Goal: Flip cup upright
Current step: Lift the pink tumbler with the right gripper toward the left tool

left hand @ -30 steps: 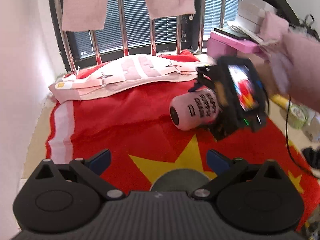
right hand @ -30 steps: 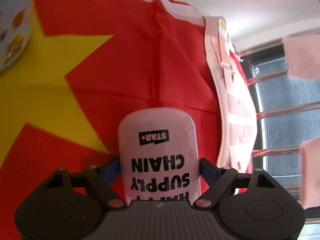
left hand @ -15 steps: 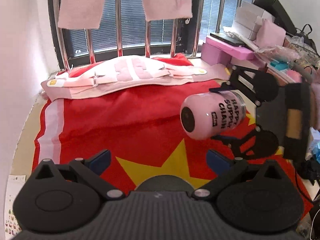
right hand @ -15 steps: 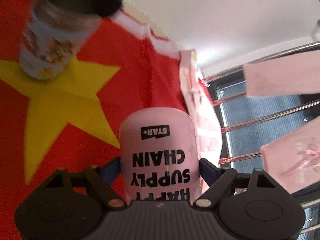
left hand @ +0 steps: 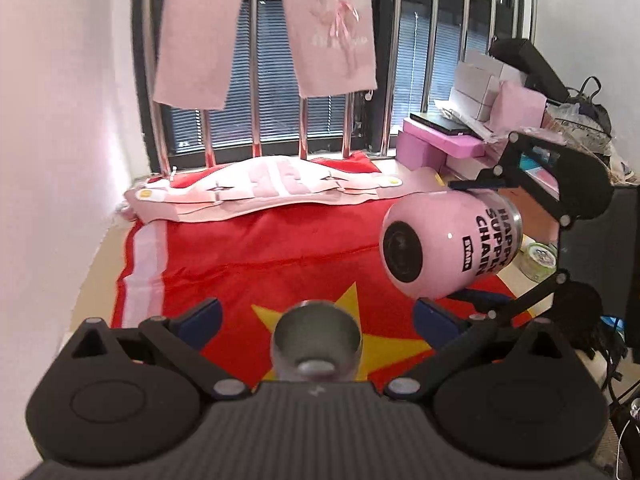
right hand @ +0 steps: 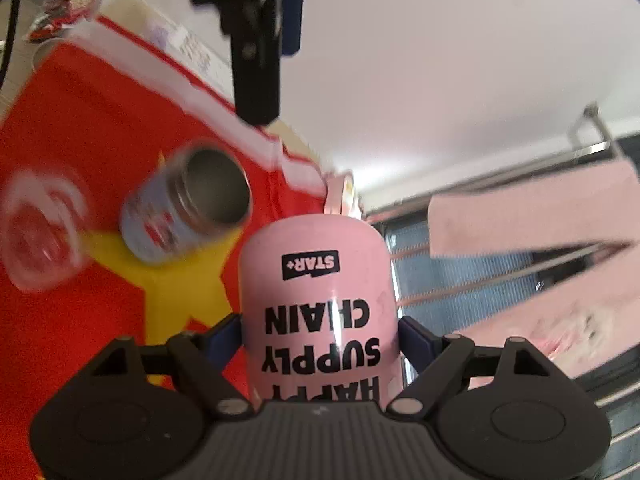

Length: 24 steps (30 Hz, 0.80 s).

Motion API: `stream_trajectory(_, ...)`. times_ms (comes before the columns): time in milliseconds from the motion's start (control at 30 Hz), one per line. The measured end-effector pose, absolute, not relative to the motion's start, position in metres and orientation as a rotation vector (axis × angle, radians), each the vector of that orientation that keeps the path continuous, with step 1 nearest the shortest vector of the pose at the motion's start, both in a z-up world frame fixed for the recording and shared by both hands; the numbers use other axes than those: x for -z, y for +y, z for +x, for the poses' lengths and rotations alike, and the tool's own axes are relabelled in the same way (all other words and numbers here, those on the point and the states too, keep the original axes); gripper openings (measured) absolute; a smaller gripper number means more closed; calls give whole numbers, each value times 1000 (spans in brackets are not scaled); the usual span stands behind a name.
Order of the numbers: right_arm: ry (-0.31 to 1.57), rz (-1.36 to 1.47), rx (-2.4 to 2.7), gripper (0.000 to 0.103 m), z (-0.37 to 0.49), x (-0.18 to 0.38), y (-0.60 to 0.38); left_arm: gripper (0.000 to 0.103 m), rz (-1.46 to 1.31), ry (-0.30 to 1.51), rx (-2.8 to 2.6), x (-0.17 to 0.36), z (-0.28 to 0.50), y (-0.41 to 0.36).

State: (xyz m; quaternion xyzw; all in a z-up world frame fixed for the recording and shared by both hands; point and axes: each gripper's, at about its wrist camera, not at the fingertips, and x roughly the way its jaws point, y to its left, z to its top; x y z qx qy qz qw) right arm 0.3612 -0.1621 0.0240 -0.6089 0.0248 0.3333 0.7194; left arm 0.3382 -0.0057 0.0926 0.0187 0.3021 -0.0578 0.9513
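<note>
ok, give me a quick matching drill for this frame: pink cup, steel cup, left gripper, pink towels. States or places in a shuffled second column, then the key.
Column 1
1. pink cup
2. steel cup
3. left gripper
4. pink towels

Column 2
A. hanging on the window bars
B. open, gripping nothing
C. standing mouth-up on the yellow star
D. held sideways in the air by the right gripper

Pairs: 1-D, 2-C, 3-B, 4-A
</note>
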Motion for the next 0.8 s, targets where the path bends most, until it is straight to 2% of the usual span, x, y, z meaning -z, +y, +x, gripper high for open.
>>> stream_trajectory(333,-12,-1387,-820,83,262,-39,-91,103,16,602,50,-86,241,46)
stream_trajectory(567,25,-1384,-907,83,225,-17,-23,103,50,644,7,-62,204,94)
stream_trajectory(800,132,-1392,-992,83,234,21,39,103,36,675,-12,-35,183,132)
